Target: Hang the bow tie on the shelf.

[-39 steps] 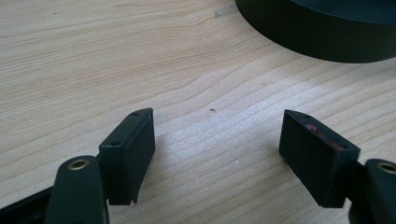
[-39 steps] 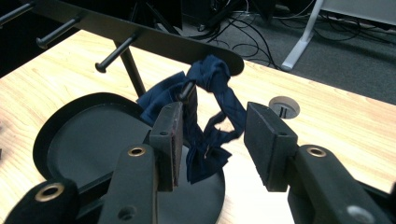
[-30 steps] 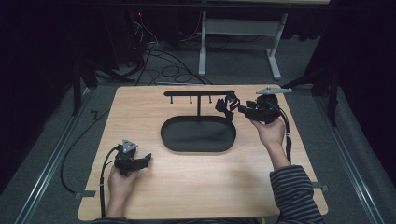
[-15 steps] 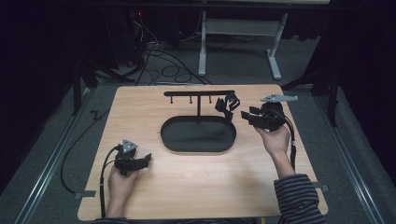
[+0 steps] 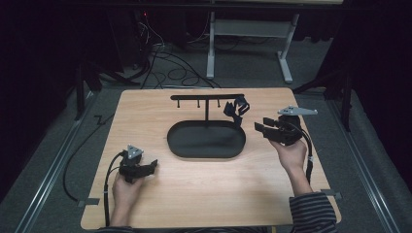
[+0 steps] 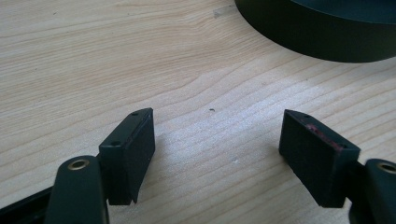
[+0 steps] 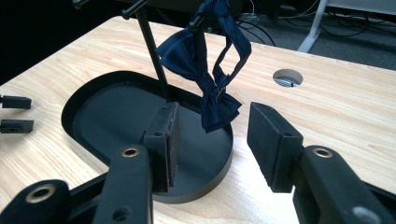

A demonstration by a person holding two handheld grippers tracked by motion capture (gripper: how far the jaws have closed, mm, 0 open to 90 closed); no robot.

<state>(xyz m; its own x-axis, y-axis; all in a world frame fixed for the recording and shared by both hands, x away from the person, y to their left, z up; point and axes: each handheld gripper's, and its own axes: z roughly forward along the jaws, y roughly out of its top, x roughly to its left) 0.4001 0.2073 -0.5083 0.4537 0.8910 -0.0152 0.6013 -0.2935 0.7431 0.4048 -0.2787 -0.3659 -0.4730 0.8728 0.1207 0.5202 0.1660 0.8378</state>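
We held the right gripper [image 7: 212, 140] wide open and empty just right of the navy bow tie [image 7: 210, 74], which hung from the stand [image 5: 206, 104]. The left gripper [image 6: 217, 154] rested wide, near-left. A careless grab could have tipped the stand.

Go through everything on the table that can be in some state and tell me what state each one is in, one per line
Left gripper: open, empty, low over the table.
Right gripper: open, empty, aimed at the bow tie.
Bow tie: hanging from a peg at the rack's end, not gripped.
Rack: upright, its other pegs bare.
Tray: empty apart from the rack's post.
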